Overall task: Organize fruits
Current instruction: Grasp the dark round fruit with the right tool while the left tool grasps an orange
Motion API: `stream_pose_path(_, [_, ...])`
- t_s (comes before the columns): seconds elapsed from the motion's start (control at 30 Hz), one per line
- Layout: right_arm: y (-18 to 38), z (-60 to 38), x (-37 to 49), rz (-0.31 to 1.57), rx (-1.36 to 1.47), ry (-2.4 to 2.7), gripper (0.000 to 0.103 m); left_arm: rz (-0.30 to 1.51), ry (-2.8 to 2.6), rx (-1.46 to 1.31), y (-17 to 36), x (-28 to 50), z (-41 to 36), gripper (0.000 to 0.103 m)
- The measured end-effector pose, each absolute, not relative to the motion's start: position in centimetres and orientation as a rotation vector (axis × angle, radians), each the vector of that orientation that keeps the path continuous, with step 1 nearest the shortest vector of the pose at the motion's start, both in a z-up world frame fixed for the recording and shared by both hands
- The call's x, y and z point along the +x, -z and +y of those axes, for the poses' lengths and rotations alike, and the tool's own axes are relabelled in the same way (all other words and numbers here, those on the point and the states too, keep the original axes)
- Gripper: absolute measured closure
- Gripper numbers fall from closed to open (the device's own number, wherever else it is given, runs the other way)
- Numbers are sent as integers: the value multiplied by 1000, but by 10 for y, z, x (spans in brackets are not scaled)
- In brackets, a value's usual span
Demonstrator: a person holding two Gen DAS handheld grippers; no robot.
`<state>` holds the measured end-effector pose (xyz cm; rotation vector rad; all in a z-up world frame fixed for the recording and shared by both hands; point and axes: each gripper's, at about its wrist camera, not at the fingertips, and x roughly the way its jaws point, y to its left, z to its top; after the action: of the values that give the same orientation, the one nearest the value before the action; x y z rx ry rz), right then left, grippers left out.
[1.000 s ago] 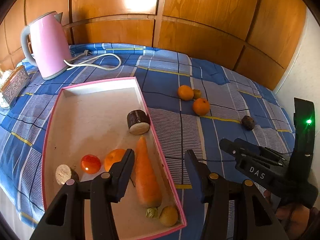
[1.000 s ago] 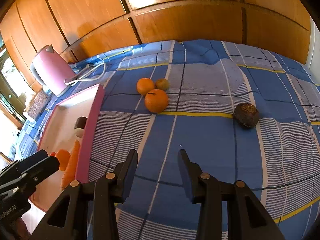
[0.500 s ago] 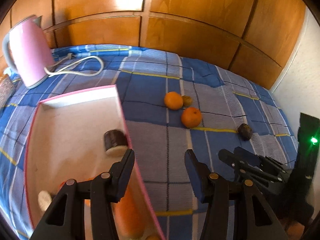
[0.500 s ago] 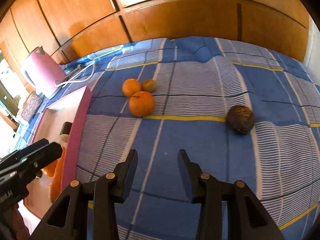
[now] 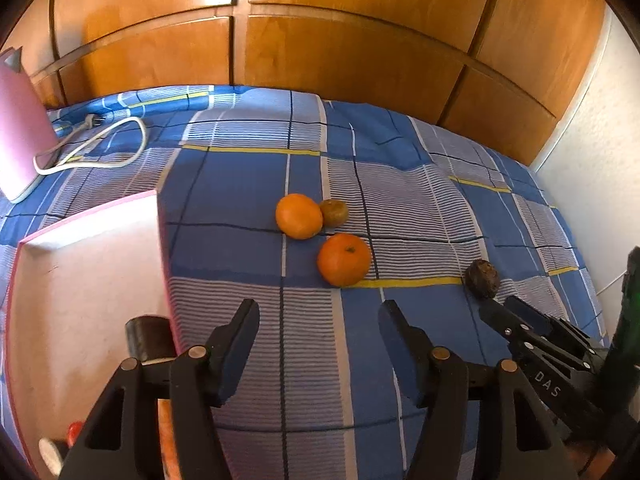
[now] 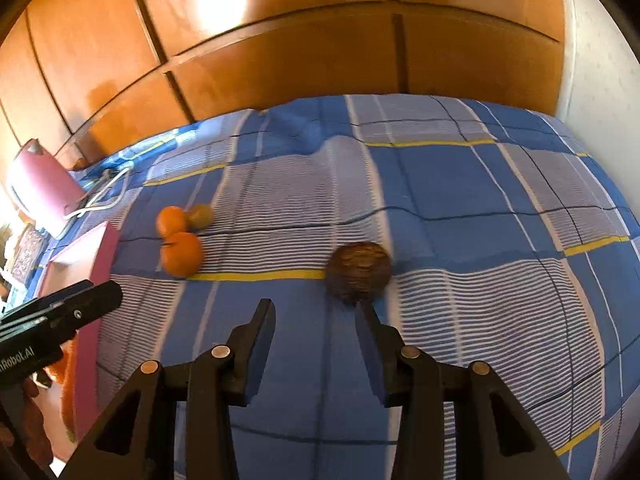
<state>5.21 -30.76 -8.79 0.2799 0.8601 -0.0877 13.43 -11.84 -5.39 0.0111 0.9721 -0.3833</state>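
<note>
- My right hand-held gripper (image 6: 316, 320) is hovering open just short of a dark, wrinkled round fruit (image 6: 358, 277) lying on the blue checked bedspread (image 6: 460, 208).
- My left hand-held gripper (image 5: 318, 318) is hanging open near two glossy oranges (image 5: 344, 259) beside the pink-rimmed tray (image 5: 80, 264).

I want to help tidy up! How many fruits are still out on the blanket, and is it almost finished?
Partly done. A few foods already lie in the pink tray. Nothing is in hand: the left gripper and right gripper are both open and empty. Four fruits are still on the blanket: two oranges, a small brownish fruit and a dark wrinkled fruit, which the right gripper is close to.
</note>
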Motion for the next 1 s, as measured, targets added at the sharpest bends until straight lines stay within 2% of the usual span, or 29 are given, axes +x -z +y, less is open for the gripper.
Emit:
stream_pose_path(0.2, [93, -320, 62, 863, 266, 107, 61, 1006, 390, 0, 67, 152, -127, 40])
stream_pose_path(0.4, [102, -316, 82, 892, 204, 99, 56, 1024, 407, -22, 76, 166, -132, 40])
stream_pose_path(0.63, [106, -306, 94, 880, 119, 94, 56, 1045, 422, -49, 86, 181, -137, 42])
stream_pose_path(0.7, [107, -305, 96, 876, 117, 95, 61, 1055, 418, -44, 90, 185, -139, 42])
stream_pose_path(0.77, [107, -307, 98, 875, 128, 90, 61, 1064, 433, -61, 93, 189, -141, 45])
stream_pose_path(0.9, [108, -308, 101, 875, 142, 81, 61, 1058, 451, -43, 95, 190, -149, 63])
stream_pose_path(1.0, [108, -310, 102, 871, 166, 78, 60, 1040, 448, -14, 95, 187, -152, 64])
